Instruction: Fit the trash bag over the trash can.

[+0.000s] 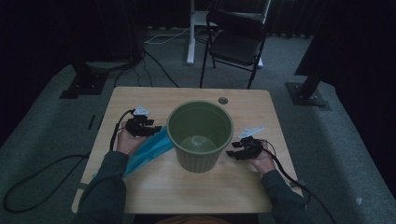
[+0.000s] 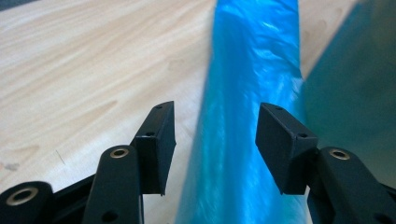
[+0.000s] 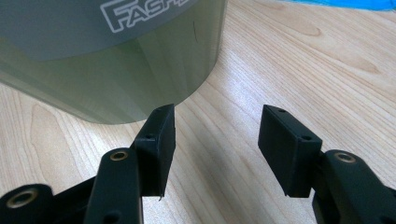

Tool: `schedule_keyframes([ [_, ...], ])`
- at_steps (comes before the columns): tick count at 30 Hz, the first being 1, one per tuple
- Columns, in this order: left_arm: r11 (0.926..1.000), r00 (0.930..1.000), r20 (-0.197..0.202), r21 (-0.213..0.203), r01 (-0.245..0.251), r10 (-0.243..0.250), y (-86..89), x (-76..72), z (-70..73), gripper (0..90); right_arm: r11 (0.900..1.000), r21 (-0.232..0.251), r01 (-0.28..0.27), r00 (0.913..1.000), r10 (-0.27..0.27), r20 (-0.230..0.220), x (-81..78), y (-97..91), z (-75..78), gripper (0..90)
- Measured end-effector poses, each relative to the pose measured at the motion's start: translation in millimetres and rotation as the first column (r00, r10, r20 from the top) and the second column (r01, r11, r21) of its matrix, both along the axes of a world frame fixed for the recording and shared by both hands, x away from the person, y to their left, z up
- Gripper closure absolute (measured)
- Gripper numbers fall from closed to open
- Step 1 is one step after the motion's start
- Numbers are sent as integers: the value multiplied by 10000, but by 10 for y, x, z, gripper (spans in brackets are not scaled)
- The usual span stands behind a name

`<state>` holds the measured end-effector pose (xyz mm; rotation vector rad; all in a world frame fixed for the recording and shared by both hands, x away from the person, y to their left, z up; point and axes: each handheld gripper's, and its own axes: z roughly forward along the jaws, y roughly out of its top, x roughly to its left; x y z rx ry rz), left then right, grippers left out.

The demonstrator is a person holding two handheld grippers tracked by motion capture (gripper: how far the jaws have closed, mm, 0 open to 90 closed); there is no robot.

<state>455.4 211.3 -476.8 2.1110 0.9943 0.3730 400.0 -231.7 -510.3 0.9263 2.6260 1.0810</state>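
Note:
A green plastic bin [image 1: 201, 161] stands upright in the middle of the wooden table [image 1: 187, 193]. A blue plastic bag [image 1: 149, 151] lies stretched on the table from the bin's left side toward the front left. My left gripper [image 1: 154, 130] is beside the bin's left wall, and in the left gripper view its jaws stand wide around the bag [image 2: 243, 116] without pressing on it; the gripper [image 2: 215, 140] is open. My right gripper [image 1: 232, 150] rests at the bin's right side, open and empty [image 3: 215, 144], with the bin wall [image 3: 116, 70] just ahead on its left.
A black folding chair [image 1: 236, 42] stands beyond the table's far edge, next to a white stand leg [image 1: 190, 32]. Cables [image 1: 46, 172] trail over the grey carpet at the left. A round grommet [image 1: 223, 100] sits near the table's far edge.

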Motion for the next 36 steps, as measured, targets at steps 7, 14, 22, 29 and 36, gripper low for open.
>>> schedule_keyframes([
  [7, 9995, 9992, -308, 228, -229, 236, -82, 191, -77, 472, 10000, -74, -43, 10000, 43, -29, -4, 0, -9, 457],
  [14, 9983, 9951, -884, 416, -408, 444, -194, 375, -207, 437, 9999, -151, -78, 9999, 77, -81, -5, 6, -25, 457],
  [22, 9983, 9893, -1444, 513, 277, -200, -359, 432, -321, 433, 9998, -168, -117, 9999, 115, -103, -8, 5, -29, 457],
  [29, 9934, 9784, -2027, 965, 624, -417, -438, 442, -439, 481, 9998, -177, -124, 9999, 122, -120, -12, 6, -29, 457],
  [36, 9886, 9793, -1967, 1312, 745, -477, -483, 422, -443, 553, 9996, -280, -77, 10000, 75, -60, -9, 13, -42, 458],
])
